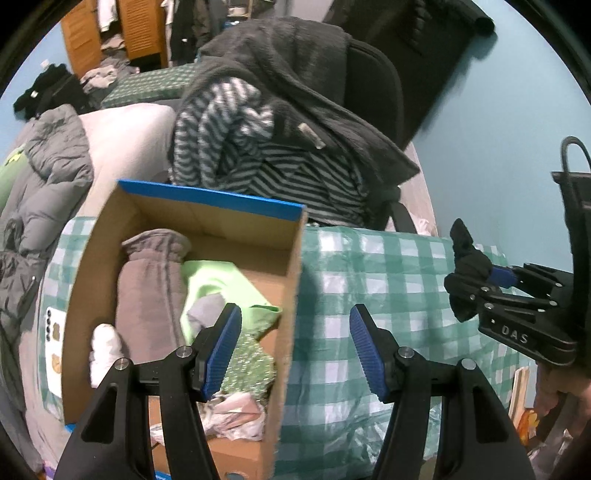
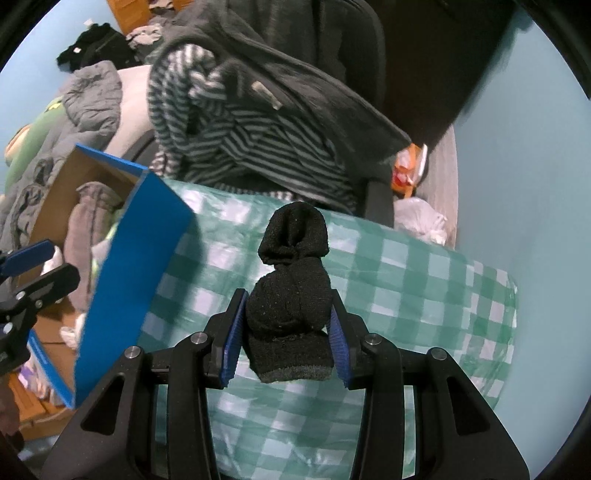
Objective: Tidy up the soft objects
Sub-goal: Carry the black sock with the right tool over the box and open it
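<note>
Checked bench (image 2: 406,280) bare right of cardboard box (image 1: 291,295); chair with striped garment (image 1: 280,166) crowds far edge. Box holds grey garment (image 1: 147,288), green cloth (image 1: 218,280), white sock (image 1: 105,349). Left tongs (image 1: 295,350) wide, empty, above box's right wall. Right tongs (image 2: 286,328) clamped on black sock bundle (image 2: 291,295), above bench.

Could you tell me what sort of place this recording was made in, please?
Probably a cluttered bedroom: clothes heaped on an office chair, a wooden wardrobe with garments spilling out, and a cardboard box of soft items on a green checked cloth.
</note>
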`<state>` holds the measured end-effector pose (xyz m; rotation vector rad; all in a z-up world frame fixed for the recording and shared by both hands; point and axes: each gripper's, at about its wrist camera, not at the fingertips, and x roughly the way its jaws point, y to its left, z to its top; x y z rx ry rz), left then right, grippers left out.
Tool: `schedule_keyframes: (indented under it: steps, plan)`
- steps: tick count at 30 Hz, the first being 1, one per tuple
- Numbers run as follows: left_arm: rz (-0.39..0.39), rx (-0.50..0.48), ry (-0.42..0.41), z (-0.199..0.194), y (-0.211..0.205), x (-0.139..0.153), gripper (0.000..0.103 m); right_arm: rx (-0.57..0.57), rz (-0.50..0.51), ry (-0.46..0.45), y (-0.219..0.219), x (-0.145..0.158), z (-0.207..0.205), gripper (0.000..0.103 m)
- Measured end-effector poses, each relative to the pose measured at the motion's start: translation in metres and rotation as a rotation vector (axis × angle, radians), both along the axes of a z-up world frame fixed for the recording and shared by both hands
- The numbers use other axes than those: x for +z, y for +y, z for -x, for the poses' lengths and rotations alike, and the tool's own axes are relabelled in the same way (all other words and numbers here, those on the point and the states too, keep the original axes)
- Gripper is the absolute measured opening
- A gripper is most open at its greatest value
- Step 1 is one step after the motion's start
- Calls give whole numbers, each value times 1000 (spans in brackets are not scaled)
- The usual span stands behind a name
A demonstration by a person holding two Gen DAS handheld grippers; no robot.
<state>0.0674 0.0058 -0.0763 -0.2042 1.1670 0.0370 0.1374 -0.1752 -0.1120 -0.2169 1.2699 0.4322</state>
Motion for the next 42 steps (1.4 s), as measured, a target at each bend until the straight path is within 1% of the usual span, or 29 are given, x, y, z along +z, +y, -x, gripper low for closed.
schedule_keyframes:
  steps: [12,24,31,42]
  plan:
    - [-18,92,-7,24,48,5,62,122,-29,-18,64,18,14,40]
    - [-37,189,3,47,100,1,62,239,-46,-26,136,22,23,40]
    - [-35,237,12,56,127,-3,62,291,-49,-17,171,20,28,40]
    - [-41,272,39,61,153,-15,62,331,-53,28,204,6,32,41]
